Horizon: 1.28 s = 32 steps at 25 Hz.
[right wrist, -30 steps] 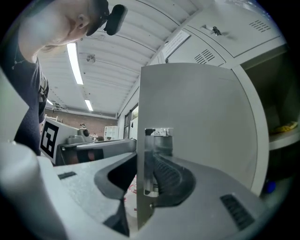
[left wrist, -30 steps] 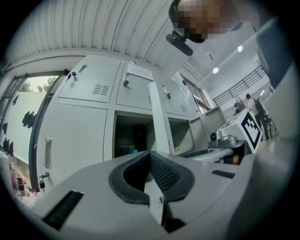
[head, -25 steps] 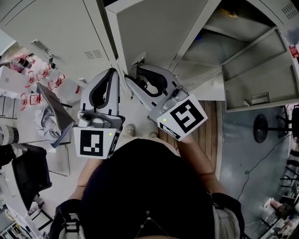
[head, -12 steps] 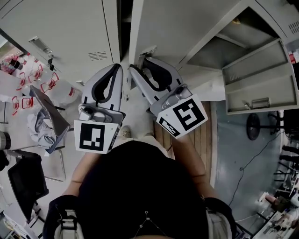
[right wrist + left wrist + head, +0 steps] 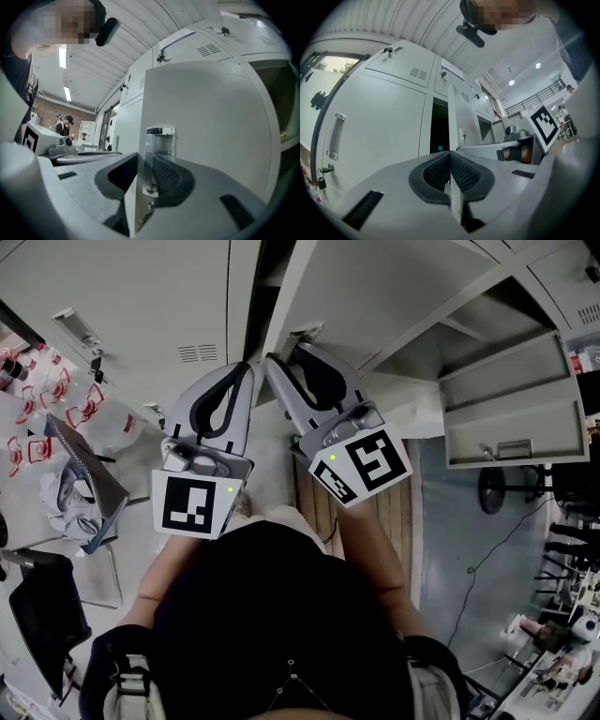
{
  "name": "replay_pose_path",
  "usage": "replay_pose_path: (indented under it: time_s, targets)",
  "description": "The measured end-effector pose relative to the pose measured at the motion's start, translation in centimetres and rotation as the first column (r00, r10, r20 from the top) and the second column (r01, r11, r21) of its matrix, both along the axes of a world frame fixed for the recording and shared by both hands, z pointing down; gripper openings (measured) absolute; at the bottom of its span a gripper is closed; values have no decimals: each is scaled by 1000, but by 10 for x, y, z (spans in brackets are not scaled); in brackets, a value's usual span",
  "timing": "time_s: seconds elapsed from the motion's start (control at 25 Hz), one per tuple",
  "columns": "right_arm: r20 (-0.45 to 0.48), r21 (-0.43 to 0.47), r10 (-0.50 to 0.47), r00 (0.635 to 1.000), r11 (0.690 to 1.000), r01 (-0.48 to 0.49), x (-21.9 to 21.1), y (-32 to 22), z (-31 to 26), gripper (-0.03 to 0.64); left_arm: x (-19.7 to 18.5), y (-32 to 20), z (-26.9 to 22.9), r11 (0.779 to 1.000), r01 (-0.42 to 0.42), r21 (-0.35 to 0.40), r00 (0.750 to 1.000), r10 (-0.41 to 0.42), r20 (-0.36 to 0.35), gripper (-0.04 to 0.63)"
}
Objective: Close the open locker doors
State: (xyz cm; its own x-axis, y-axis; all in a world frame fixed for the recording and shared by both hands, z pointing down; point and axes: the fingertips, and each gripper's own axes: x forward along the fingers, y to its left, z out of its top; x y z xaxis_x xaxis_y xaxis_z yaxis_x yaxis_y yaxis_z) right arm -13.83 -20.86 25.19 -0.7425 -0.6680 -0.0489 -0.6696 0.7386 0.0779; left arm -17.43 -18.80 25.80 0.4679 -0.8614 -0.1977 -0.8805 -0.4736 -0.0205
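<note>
Right tongs (image 5: pixel 146 157), just narrowed, clamp the free edge of the open locker door (image 5: pixel 211 140) at its latch (image 5: pixel 159 140). Left tongs (image 5: pixel 450 153), pressed together and empty, hover alongside. The door looks nearly home, with a dark gap (image 5: pixel 439 126) left. Likely next: push flush, release, then reach for the second open door (image 5: pixel 511 418).

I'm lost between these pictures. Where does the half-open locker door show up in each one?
Head view: the door is at top centre, swung out, with its free edge running down toward the middle.
Left gripper view: the door is at centre, seen edge-on as a thin upright strip.
Right gripper view: the door fills the centre and right with its broad face.
Shared landmark: the latch on its free edge.
</note>
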Motion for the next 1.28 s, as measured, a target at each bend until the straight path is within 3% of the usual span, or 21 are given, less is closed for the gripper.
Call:
replay_pose_path:
  time_s: [1.28]
  targets:
    - [-48, 25, 77, 996, 997, -75, -20, -54, 2, 86, -29, -24, 8, 1000, -4, -25, 1000, 3, -22, 3]
